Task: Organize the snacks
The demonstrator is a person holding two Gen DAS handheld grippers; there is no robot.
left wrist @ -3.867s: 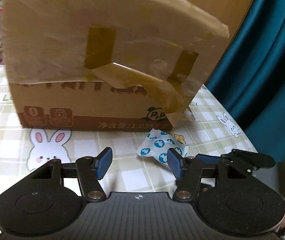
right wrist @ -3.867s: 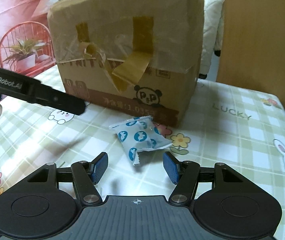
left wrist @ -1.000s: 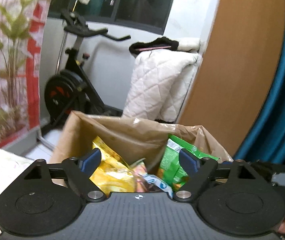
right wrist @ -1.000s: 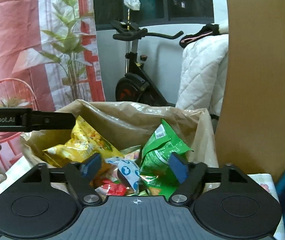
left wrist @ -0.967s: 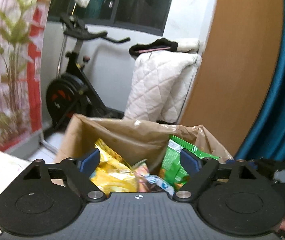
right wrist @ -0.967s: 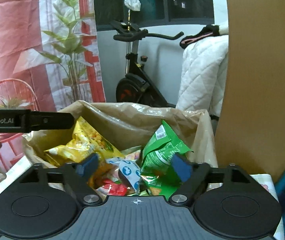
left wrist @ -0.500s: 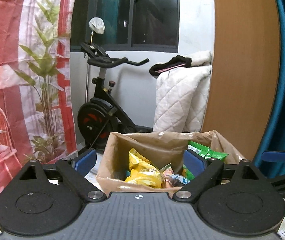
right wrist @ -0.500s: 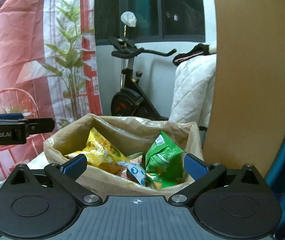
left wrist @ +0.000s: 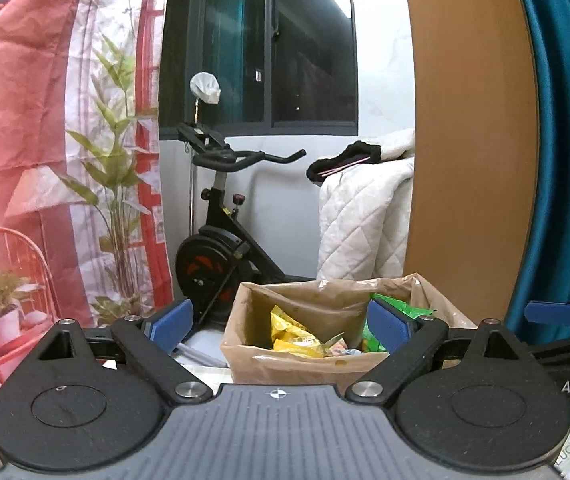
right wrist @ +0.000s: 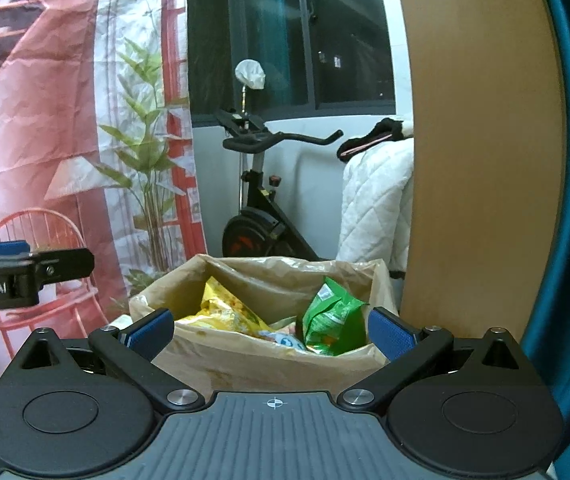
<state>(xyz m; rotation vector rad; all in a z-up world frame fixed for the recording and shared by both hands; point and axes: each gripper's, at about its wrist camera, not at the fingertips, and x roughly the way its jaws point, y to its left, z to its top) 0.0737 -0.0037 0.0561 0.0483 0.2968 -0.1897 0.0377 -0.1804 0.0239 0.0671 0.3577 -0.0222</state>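
Observation:
An open cardboard box stands ahead of both grippers, seen from above its front rim. Inside lie a yellow snack bag, a green snack bag and a white packet with blue dots. My left gripper is open wide and empty, back from the box. My right gripper is open wide and empty, also short of the box. The right gripper shows at the right edge of the left wrist view; the left gripper shows at the left edge of the right wrist view.
Behind the box stand an exercise bike, a white quilted blanket, a wooden panel and a teal curtain. A red printed backdrop with plants hangs at the left.
Both grippers have pulled back and up from the box and opened wider. The box now looks smaller and farther away.

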